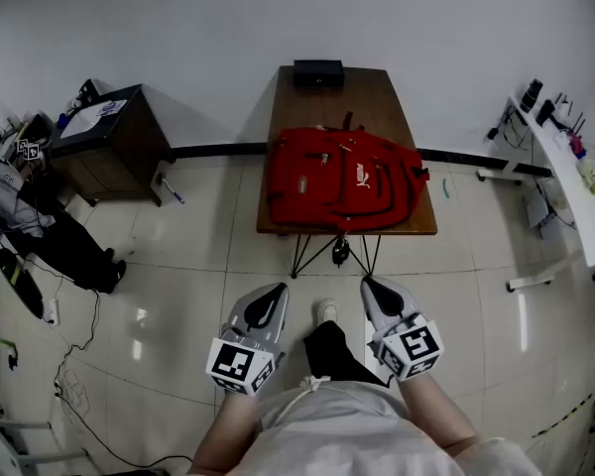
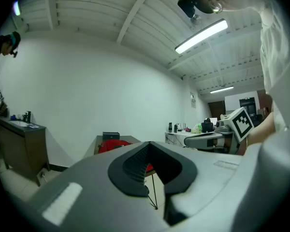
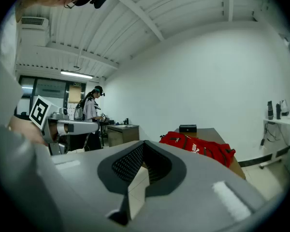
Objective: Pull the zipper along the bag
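I find the red fabric backpack (image 1: 342,181) lying flat on the brown wooden table (image 1: 377,92), well apart from both tools. Left gripper (image 1: 268,296) and right gripper (image 1: 377,291) hang over the pale tiled floor (image 1: 178,266), each clenched tip to tip, grasping nothing.

Bright, even light from ceiling strip lamps (image 2: 201,35); fisheye bending and dark corners throughout.
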`<state>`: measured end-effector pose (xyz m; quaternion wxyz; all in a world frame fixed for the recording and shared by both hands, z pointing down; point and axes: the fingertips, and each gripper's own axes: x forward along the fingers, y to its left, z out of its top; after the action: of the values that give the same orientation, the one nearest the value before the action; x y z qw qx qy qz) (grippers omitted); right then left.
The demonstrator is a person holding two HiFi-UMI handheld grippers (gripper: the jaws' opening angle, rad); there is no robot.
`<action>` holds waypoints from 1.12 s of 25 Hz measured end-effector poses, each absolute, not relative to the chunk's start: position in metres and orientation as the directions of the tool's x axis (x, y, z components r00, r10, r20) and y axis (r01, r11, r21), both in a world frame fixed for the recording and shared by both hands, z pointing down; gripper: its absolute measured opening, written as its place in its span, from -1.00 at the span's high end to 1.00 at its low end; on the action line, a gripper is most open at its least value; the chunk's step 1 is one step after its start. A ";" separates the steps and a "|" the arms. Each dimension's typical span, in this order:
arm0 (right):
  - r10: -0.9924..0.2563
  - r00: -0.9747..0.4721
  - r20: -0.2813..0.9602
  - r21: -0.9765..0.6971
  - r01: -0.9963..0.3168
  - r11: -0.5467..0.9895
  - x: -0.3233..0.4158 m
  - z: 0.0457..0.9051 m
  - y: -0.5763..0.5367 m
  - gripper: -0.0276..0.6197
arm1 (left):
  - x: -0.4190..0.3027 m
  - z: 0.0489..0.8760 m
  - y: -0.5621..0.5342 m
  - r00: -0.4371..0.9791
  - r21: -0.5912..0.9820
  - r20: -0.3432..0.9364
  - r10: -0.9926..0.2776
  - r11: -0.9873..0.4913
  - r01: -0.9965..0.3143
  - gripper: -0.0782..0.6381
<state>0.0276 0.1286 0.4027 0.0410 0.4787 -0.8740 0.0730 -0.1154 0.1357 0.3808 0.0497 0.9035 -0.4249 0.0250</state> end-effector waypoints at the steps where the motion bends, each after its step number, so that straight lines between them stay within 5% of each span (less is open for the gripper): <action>1: -0.828 -0.541 0.144 -0.090 -0.841 0.534 0.029 0.402 0.115 0.89 | -0.114 0.381 0.123 0.635 0.072 0.086 -0.768 -0.631 -0.773 0.76; 28: -0.741 -0.564 0.365 0.049 -0.783 0.620 0.091 0.474 -0.245 0.89 | -0.009 0.443 -0.231 0.713 0.104 0.249 -0.655 -0.714 -0.692 0.76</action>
<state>0.0914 -0.2446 0.4744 0.1779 0.4318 -0.8823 0.0590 -0.0087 -0.2307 0.4429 0.0952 0.9206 -0.3660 0.0976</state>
